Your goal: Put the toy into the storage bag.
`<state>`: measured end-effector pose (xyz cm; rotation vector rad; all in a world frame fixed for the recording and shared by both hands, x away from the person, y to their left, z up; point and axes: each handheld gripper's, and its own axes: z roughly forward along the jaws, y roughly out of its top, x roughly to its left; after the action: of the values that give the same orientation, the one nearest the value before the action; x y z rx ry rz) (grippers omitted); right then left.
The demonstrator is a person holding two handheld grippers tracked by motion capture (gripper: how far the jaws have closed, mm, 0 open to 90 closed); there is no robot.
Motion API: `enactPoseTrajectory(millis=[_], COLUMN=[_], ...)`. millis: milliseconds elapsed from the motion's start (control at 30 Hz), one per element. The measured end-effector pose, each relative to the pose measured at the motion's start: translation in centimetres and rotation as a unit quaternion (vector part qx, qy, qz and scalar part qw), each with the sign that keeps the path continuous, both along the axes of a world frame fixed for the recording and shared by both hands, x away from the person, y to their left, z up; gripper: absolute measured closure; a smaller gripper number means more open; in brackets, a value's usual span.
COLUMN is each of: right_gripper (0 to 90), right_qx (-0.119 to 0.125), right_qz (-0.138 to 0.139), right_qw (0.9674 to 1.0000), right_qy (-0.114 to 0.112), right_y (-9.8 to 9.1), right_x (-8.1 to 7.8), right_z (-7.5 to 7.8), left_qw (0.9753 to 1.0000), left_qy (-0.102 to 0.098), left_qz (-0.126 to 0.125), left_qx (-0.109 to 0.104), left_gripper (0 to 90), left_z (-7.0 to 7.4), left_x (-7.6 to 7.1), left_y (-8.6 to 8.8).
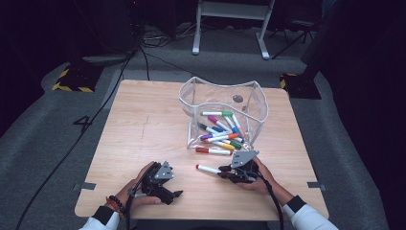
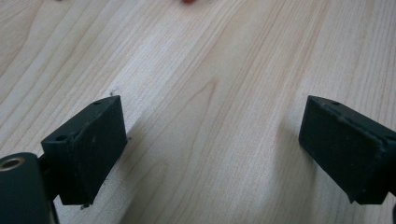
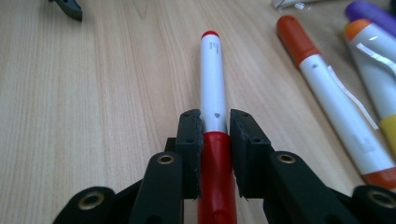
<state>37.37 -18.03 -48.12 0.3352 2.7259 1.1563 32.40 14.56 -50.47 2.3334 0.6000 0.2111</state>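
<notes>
Our right tool [image 3: 215, 128] pinches the white, red-capped marker [image 3: 213, 79] at its cap on the wooden worktop [image 1: 143, 139], left tool [image 2: 212, 149] gaping empty; the cap might pull off on lifting.

The left half of the wooden table [image 1: 139, 129] lies bare, giving free passage from near edge to far. On the right, the clear pouch [image 1: 222, 112] of markers [image 1: 221, 134] stands mid-table, and a loose orange-capped marker [image 1: 213, 151] lies just before it, narrowing the near-right lane.
</notes>
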Motion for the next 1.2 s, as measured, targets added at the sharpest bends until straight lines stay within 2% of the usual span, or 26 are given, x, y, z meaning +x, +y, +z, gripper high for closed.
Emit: enactPoseTrajectory(millis=[167,333,467,600,900,1200], right_gripper=[74.9,74.9,74.9,74.9,74.9,74.9], right_qx=[0.019,0.047,0.051,0.059,0.075,0.088], right_qz=[-0.010,-0.014,-0.012,-0.018,-0.031,-0.038], right_qw=[0.9993,0.9982,0.9968,0.9944,0.9896,0.9835], right_qy=[-0.029,-0.036,-0.060,-0.086,-0.118,-0.154], right_y=[-1.0,-2.2,-2.6,-3.1,-4.4,-4.8], right_x=[-0.5,-0.6,-1.1,-1.3,-0.8,-0.4], right_z=[1.8,3.9,5.7,7.7,12.0,15.5], left_qw=[1.0000,1.0000,1.0000,1.0000,1.0000,1.0000], left_qy=[0.000,0.000,0.000,-0.001,-0.001,-0.001], left_qz=[0.000,-0.001,-0.003,-0.004,-0.003,-0.004], left_qx=[-0.001,0.000,-0.001,0.000,-0.001,0.000], left_gripper=[7.9,7.8,7.6,7.6,7.6,7.5], left_z=[0.0,0.0,0.0,0.0,0.0,0.0], left_x=[0.0,0.0,0.1,0.1,0.1,0.1], left_y=[0.0,0.0,0.0,0.0,0.0,0.0])
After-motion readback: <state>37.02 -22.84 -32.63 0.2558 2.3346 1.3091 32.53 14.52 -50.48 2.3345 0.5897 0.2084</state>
